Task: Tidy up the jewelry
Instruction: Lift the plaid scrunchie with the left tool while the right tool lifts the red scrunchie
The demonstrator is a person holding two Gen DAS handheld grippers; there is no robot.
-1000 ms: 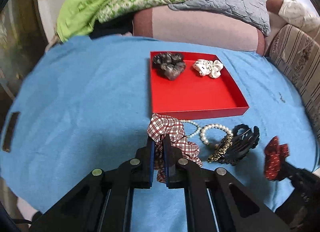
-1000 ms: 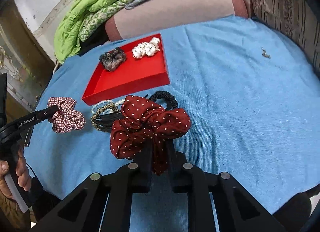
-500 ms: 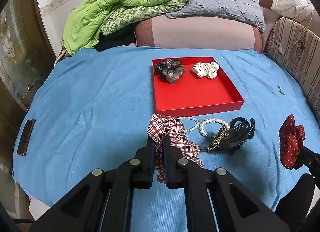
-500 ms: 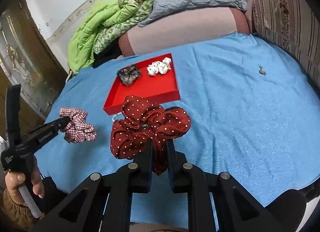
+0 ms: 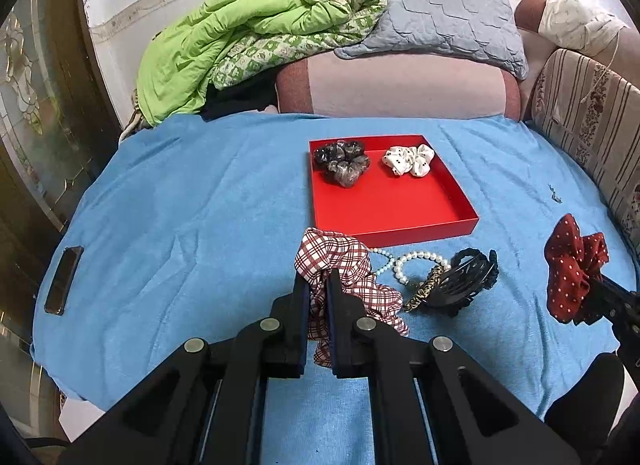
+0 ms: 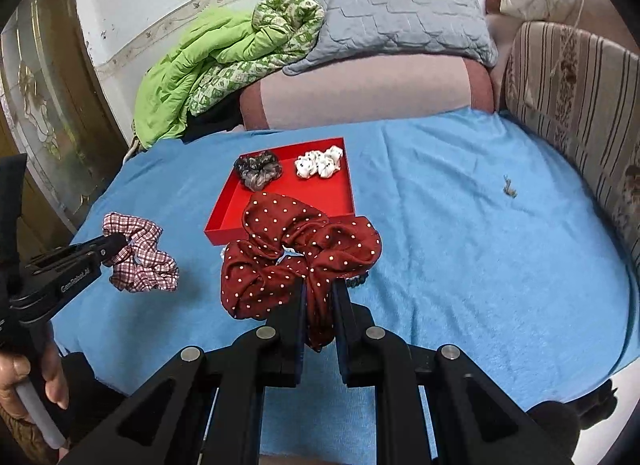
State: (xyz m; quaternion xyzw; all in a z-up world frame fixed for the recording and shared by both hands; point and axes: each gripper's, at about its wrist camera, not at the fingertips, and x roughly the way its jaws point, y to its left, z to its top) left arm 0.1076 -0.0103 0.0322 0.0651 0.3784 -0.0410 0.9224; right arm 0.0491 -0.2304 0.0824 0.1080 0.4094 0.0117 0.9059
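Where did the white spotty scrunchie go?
The white spotty scrunchie lies inside the red tray, in its far right corner, beside the dark grey scrunchie to its left. The right wrist view shows it there too.

A: Ahead of the left gripper, what blocks the way?

B: Pearl bracelets and a black claw clip, just ahead and to its right, between it and the red tray. Tray's near wall stands directly beyond.

A: Inside the tray?

B: Far end taken: dark scrunchie far-left, white dotted scrunchie far-right. Near half is bare red floor.

A: Room left of that gripper?

B: Open blue cover; one phone far left at the edge.

A: And the right gripper?

B: Wide bare cover to its right; a small dark speck far ahead-right. Bedding and pillows wall off the far side.
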